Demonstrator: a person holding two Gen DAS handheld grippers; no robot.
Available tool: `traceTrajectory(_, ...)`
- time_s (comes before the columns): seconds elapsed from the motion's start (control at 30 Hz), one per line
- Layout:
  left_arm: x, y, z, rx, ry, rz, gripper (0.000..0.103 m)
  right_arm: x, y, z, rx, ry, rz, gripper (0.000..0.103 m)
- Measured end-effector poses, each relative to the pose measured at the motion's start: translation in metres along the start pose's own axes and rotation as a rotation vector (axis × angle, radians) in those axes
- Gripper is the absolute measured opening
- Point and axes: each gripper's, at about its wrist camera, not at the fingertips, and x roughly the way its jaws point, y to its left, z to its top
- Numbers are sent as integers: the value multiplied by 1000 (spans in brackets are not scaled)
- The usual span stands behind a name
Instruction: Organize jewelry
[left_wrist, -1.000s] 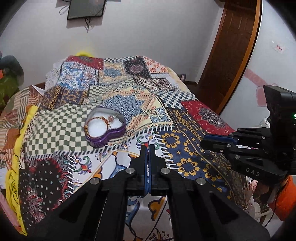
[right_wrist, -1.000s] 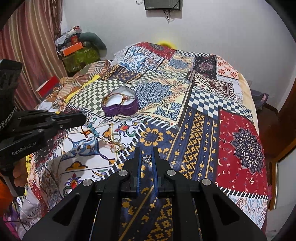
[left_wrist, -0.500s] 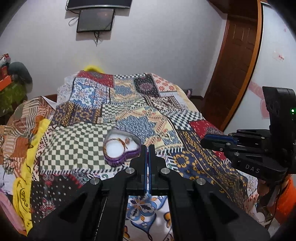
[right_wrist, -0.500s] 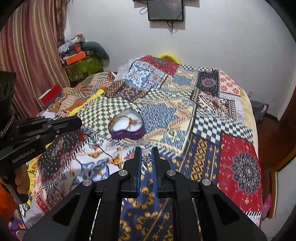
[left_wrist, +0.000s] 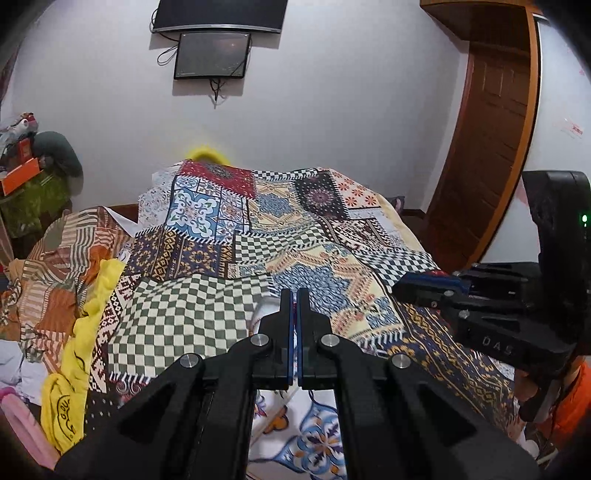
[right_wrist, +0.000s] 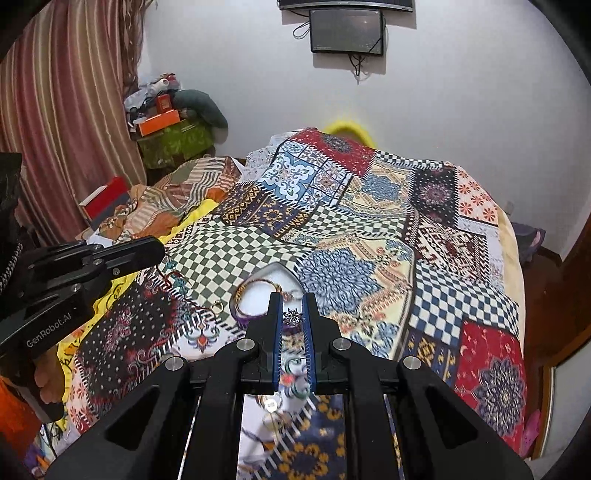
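- Right gripper (right_wrist: 292, 314) is clamped on a small silvery flower-shaped jewelry piece (right_wrist: 291, 316), held up over the near edge of the heart-shaped purple box (right_wrist: 258, 295).
- That box sits on the patchwork bedspread (right_wrist: 369, 229), on the bed's near half, with a braided bangle (right_wrist: 255, 286) lying inside on the white lining.
- Left gripper (left_wrist: 294, 295) has its fingers pressed together; from the right wrist view a beaded chain (right_wrist: 177, 280) hangs from its tip.
- More rings (right_wrist: 295, 387) lie on the bedspread near the camera, blurry.
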Motion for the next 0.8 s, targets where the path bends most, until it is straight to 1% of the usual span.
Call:
traceTrajectory(0.17,14,8,9,-2,-3,11,0,20,5,12,-8,21,8,9)
traceTrajectory(0.43,45,13,13,-6,19,5,0,51,3,25,-9,65,20,9)
traceTrajectory(0.67,81,24,1,-42,88,-17,0,82,1,23,-7,143,53,9)
traceTrajectory(0.8,106,34,-12,-83,152,-39,0,102,1,19,-11,201,67,9)
